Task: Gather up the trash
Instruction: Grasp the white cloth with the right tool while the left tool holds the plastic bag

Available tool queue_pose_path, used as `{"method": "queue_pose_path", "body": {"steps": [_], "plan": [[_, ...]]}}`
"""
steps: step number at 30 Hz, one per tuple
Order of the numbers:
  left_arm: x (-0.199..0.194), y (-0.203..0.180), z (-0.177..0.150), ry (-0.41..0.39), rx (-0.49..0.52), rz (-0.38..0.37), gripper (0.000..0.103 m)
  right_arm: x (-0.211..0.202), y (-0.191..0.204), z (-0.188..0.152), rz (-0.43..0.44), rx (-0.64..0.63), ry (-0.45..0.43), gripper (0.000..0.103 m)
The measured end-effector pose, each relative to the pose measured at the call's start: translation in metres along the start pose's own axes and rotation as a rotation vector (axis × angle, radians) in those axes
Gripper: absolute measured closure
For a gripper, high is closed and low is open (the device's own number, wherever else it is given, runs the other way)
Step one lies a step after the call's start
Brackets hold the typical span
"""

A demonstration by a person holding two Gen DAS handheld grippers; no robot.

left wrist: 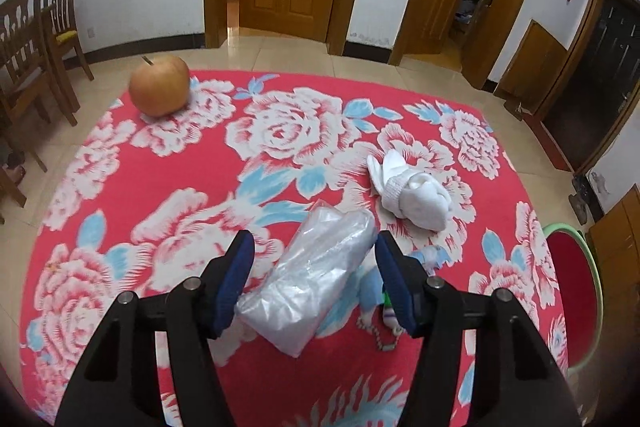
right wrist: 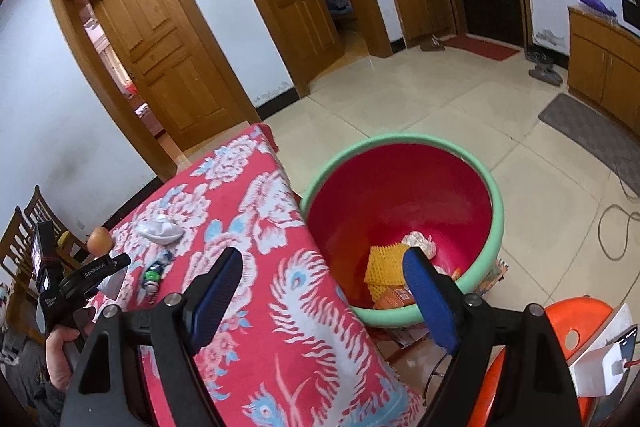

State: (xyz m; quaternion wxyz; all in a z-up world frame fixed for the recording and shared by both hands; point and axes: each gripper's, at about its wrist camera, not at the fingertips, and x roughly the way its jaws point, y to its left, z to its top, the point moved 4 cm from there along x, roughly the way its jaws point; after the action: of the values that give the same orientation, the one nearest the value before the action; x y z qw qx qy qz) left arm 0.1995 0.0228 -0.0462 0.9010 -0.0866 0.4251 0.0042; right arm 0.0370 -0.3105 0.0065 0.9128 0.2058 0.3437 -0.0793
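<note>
the left gripper (left wrist: pixel 316 281) angles down over the table (left wrist: pixel 280 379), jaws seemingly clamped on a clear plastic bag (left wrist: pixel 316 283), though contact is hard to judge. right of it the right gripper (right wrist: pixel 324 301) hangs released; only its view shows the basin's (right wrist: pixel 496 223) trash inside.

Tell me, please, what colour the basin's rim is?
Light green rim on the basin, red inside; clearest in the right wrist view.

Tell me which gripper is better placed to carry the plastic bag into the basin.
Left. The plastic bag sits between the left gripper pads and looks gripped. The right gripper is open and empty, pointing at the basin beside the table.
</note>
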Motion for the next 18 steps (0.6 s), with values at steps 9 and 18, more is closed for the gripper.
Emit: {"method": "queue_pose_path", "body": {"steps": [9, 18], "plan": [[-0.041, 0.034, 0.0, -0.062, -0.022, 0.03, 0.041, -0.031, 0.052, 0.002, 0.074, -0.116, -0.038, 0.018], [-0.05, 0.072, 0.008, -0.095, -0.074, 0.085, 0.041, -0.008, 0.131, 0.003, 0.195, -0.226, 0.021, 0.018]]}}
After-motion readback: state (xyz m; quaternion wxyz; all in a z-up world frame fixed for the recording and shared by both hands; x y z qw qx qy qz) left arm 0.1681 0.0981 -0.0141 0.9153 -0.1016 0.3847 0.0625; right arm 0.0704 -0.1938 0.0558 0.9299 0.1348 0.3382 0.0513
